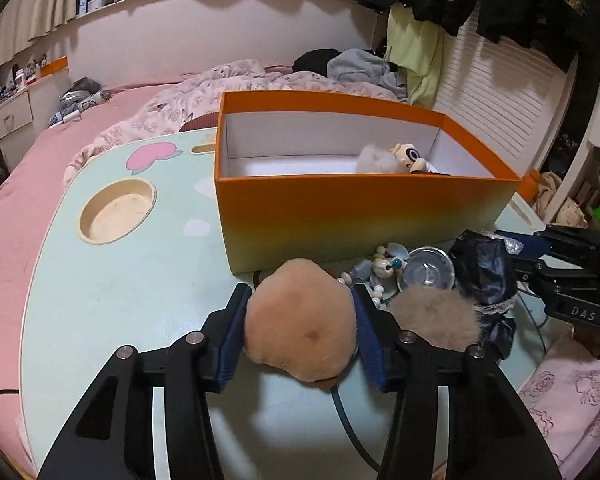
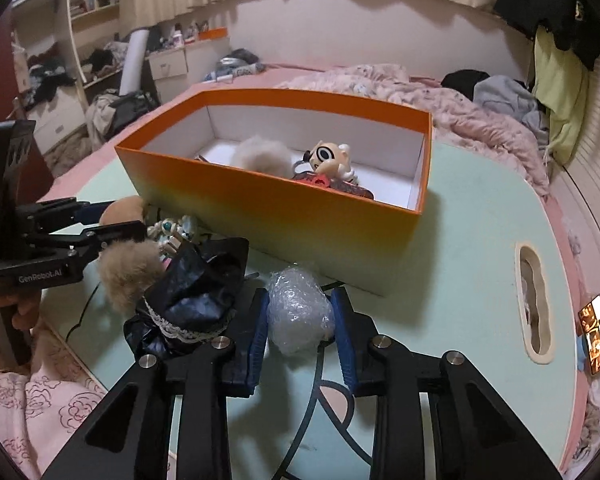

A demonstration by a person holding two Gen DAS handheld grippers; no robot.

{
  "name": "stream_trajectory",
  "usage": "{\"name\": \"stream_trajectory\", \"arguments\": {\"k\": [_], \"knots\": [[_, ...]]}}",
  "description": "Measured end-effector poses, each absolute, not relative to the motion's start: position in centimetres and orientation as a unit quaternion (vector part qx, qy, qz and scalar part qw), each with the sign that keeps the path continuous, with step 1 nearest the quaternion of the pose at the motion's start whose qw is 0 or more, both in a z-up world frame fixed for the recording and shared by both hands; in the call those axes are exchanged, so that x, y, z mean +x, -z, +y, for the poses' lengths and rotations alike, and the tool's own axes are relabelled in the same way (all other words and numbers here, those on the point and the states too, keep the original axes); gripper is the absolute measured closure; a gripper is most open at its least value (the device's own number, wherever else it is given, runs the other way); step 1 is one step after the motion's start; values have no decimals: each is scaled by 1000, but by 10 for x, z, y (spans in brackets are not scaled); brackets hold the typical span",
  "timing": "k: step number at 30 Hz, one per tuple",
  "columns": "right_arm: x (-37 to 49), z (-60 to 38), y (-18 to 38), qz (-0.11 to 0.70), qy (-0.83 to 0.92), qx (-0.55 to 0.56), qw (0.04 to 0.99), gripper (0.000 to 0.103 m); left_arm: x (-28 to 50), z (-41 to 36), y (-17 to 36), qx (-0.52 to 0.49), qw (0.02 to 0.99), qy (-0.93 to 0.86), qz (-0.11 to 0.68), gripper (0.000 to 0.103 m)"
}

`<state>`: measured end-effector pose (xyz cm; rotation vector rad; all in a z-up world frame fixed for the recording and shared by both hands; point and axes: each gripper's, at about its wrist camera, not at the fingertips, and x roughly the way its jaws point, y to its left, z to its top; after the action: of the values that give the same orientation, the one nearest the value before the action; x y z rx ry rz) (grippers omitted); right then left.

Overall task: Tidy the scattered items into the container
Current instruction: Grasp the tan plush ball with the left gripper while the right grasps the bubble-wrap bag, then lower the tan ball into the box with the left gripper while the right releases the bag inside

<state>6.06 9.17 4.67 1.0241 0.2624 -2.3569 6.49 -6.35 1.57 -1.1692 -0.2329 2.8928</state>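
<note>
The orange box point(image 1: 364, 208) stands open on the pale green lap table point(image 1: 120, 280), toward its far edge, with its long near wall facing both grippers. Inside, against the white lining, lie a grey fluffy pom-pom point(image 2: 262, 154) and a cream cartoon figure point(image 2: 332, 158), with some red and dark bits beside them at the near wall.

Just in front of that near wall the scattered things crowd together. The left gripper point(image 1: 300, 312) has its blue pads pressed against both sides of a peach plush ball point(image 1: 300, 320), which bulges between them. Right beside it lie a beige fur pom-pom point(image 1: 434, 312), a bead-and-figure charm point(image 1: 384, 266), a small silver dish point(image 1: 428, 268) and a dark crumpled pouch with lace trim point(image 2: 196, 292).

The right gripper point(image 2: 300, 316) clamps a wad of bubble wrap point(image 2: 300, 310) between its blue pads, close to the box's near wall.

A round cup recess point(image 1: 118, 212) sits near the table's left edge, a slot point(image 2: 534, 304) near its right edge. The table rests on a pink bed point(image 1: 28, 184) with a rumpled floral quilt point(image 2: 440, 100) beyond the box.
</note>
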Motion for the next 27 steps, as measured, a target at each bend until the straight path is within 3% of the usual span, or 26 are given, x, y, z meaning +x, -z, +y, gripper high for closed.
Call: {"name": "stream_trajectory", "arguments": {"k": [11,17,23,25,27], "knots": [[72,127,-97,28,909,309,279,74,86,-57,-86,-292,13,-955,-52,52],[33,101,-123,42,912,299,276,74,44,-48,-120,-265,33,-963,-37,52],[-12,76,-116,45,902,330,274,73,-9,-52,-110,-297,26,-954,-38,52],[-23,70,-111,56,902,336,267,73,-21,-54,-101,-308,22,-950,-43,48],[-32,65,-105,60,901,346,257,69,-25,-55,-95,-313,-10,-949,-42,34]]}}
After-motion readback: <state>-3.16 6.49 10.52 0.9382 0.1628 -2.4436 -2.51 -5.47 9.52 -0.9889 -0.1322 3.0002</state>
